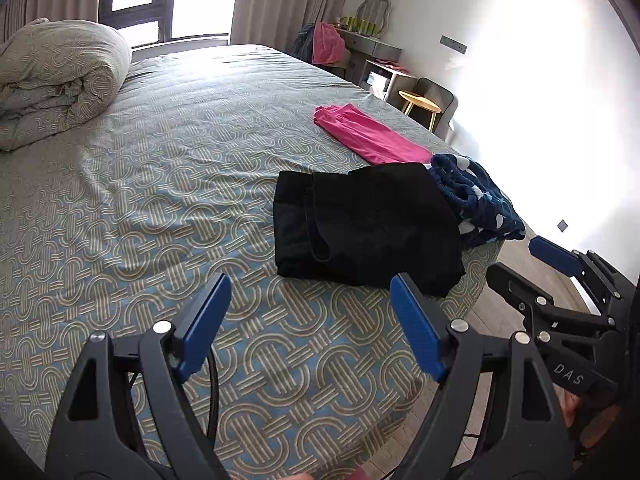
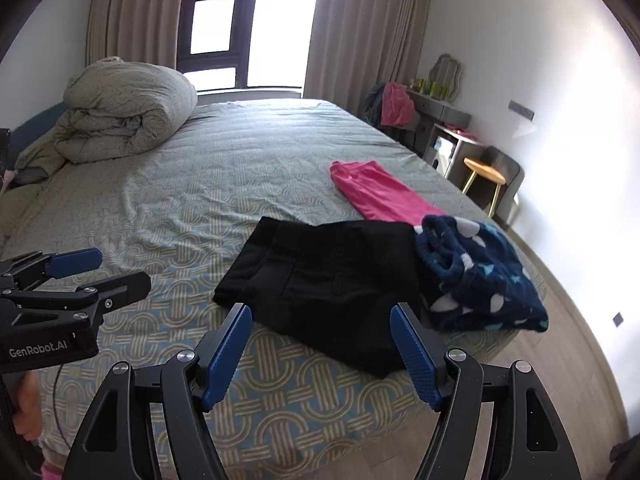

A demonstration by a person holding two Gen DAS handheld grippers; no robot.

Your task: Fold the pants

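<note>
black pants (image 2: pixel 332 284) lay folded at bed (image 2: pixel 160 216) corner | left gripper (image 1: pixel 310 328), right gripper (image 2: pixel 322 354) jaws apart, empty | advice: square edges, press flat.

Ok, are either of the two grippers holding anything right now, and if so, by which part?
Nothing is held. The left gripper and right gripper both stand open, clear of the folded black pants lying on the bed.
</note>
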